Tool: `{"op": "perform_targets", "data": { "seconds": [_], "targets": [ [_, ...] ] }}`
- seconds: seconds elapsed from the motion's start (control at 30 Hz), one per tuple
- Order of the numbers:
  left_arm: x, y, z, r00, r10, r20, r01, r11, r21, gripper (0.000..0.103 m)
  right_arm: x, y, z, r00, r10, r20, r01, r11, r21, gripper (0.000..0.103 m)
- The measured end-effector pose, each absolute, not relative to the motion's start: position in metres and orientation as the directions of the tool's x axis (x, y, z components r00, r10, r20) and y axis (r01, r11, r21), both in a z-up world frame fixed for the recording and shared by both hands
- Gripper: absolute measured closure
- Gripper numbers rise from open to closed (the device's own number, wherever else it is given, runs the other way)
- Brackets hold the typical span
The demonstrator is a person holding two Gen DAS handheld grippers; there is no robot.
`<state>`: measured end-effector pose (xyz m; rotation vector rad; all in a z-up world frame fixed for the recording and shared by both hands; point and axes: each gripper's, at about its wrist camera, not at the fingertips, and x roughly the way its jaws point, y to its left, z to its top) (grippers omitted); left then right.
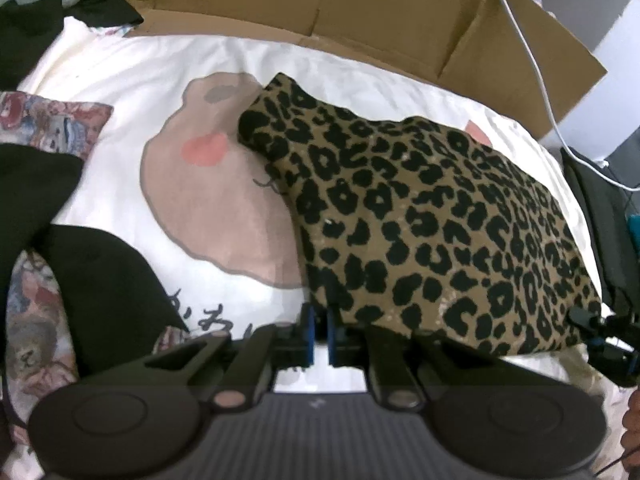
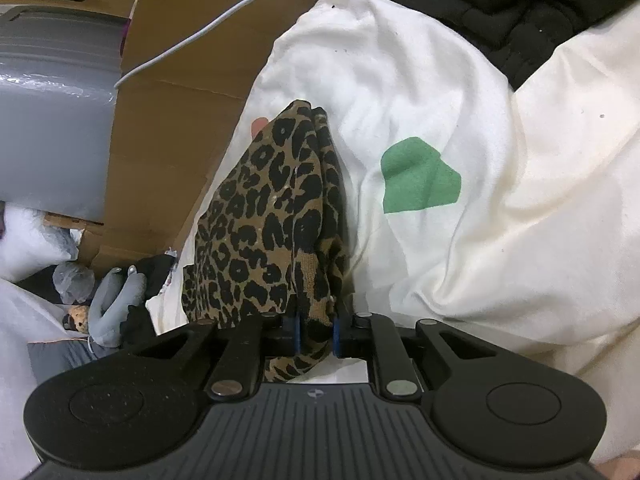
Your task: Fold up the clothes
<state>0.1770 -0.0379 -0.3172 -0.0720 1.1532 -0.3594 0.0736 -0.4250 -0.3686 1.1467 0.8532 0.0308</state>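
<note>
The leopard garment (image 1: 440, 216) is lying on the white bedding (image 1: 132, 76) already doubled into layers, likely with folds left, while the right gripper (image 2: 316, 332) is clenching its near corner and the left gripper (image 1: 319, 334) is pinching the other, fingers nearly closed, both held low.

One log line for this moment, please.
right gripper: shut on folded leopard-print knit garment | left gripper: nearly shut at hem | surface: white printed sheet

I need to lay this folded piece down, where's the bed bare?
Bare white printed bedsheet lies left of the folded leopard-print knit garment, over the brown cartoon print. Black clothes crowd the left edge.
</note>
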Motion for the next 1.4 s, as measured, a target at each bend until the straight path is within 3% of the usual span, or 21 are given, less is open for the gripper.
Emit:
{"op": "perform_targets", "data": {
  "seconds": [0.67, 1.4],
  "targets": [
    [0.169, -0.030, -0.303, 0.257, -0.314, -0.914, 0.253, 0.935, -0.251, 0.098, 0.047, -0.433, -0.346, 0.662, 0.503, -0.556, 0.330, 0.470, 0.818, 0.092],
    [0.144, -0.084, -0.319, 0.096, -0.326, -0.940, 0.198, 0.932, -0.303, 0.098, 0.075, -0.457, -0.314, 0.696, 0.407, -0.592, 0.281, 0.605, 0.745, 0.092]
  ]
}}
